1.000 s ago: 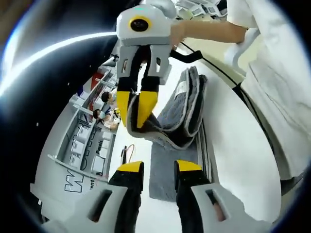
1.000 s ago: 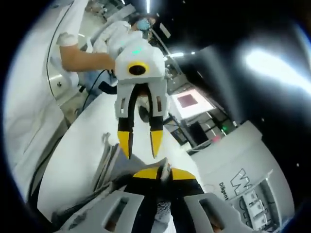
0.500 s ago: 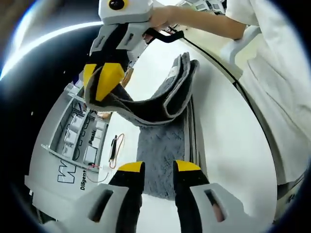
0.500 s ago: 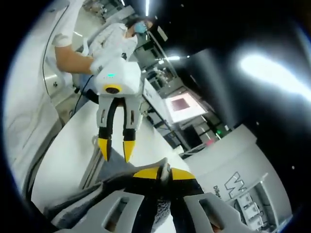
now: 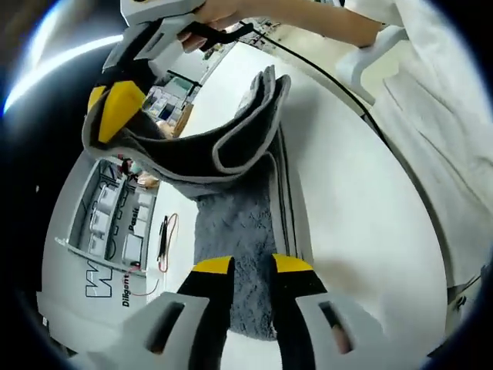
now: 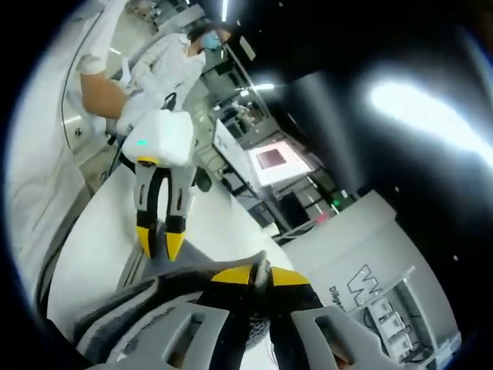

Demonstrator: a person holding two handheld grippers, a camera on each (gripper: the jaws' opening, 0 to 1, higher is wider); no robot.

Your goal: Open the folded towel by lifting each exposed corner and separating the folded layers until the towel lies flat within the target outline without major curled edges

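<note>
Towel [image 5: 231, 223] lengthwise away, corner in right claw [image 6: 253, 276]

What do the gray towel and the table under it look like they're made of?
The towel looks like thick, fuzzy terry or microfiber cloth: its surface is shaggy and it bends softly where the right claw lifts it. The table looks like smooth, matte white laminate or plastic, though that's uncertain.

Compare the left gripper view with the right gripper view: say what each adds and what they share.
The left gripper view gives the towel's flat layer spread on the white table, with the left gripper open above it. The right gripper view gives the right gripper close up, shut on a towel corner, and a lit pink screen behind. Both show the towel lifted and both grippers.
</note>
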